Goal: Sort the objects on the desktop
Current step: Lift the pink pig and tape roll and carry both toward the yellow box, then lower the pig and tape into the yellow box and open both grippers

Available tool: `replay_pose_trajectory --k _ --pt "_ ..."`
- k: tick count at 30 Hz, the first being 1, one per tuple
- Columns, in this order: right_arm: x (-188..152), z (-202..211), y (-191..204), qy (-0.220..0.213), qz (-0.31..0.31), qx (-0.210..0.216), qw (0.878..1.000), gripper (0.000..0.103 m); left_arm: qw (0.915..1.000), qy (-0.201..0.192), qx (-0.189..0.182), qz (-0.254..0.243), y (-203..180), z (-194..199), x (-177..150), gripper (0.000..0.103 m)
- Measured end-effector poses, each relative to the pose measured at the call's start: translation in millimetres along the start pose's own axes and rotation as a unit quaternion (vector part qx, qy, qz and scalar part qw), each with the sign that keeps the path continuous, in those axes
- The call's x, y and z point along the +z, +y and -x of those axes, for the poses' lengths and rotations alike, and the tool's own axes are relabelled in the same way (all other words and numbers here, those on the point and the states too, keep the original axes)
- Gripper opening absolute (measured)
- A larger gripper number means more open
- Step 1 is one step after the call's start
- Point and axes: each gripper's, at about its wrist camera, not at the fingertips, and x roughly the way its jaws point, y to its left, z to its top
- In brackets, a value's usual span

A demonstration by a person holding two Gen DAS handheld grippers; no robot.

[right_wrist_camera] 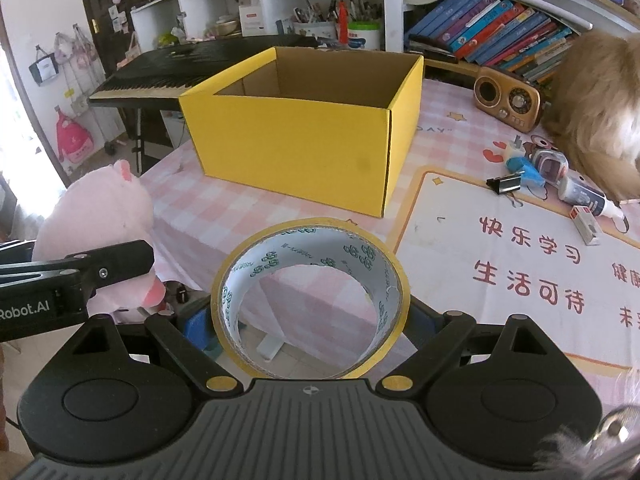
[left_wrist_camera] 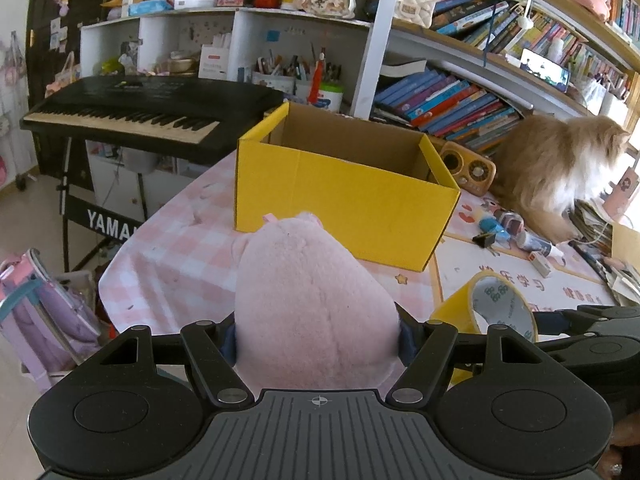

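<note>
Both hands carry loads toward the yellow cardboard box [right_wrist_camera: 304, 136], which stands open and apparently empty on the desk. The left gripper [left_wrist_camera: 318, 336] is clenched on a pink plush pig [left_wrist_camera: 312, 300], its pads sunk into the soft flanks; the toy looks light and squashy, so a hold across the widest part of the body suits it. The right gripper [right_wrist_camera: 310, 320] clasps a roll of yellow packing tape [right_wrist_camera: 310, 300] edge-on by its 2 outer sides; the ring is stiff but smooth, likely to slip or pivot if pinched off-centre. The desk wears a pink checked cloth [right_wrist_camera: 208, 224] and a printed study mat [right_wrist_camera: 500, 272], with a binder clip [right_wrist_camera: 506, 184], glue bottle [right_wrist_camera: 582, 194], retro radio [right_wrist_camera: 508, 98] and a long-haired cat [left_wrist_camera: 560, 168] beside the bookshelves; a Yamaha keyboard [left_wrist_camera: 140, 112] stands beyond
</note>
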Motion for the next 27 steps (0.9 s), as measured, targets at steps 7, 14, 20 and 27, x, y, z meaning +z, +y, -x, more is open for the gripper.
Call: replay_pose_trajectory --k 7,14,20,27 --pt "15 -10 -15 -0.001 0.003 0.007 1.0 0.091 1.0 -0.001 0.008 0.003 -6 -12 10 0.071" --pt "37 -13 -27 -0.029 0.015 0.009 0.999 0.091 0.9996 -0.023 0.015 -0.005 -11 -21 32 0.071" --pt "72 -11 -38 -0.068 0.032 0.017 0.997 0.091 0.9982 -0.054 0.016 -0.02 -16 -31 64 0.071" --pt "130 -18 -51 -0.122 0.063 0.033 0.99 0.091 0.9952 -0.083 0.017 -0.049 -19 -61 113 0.071"
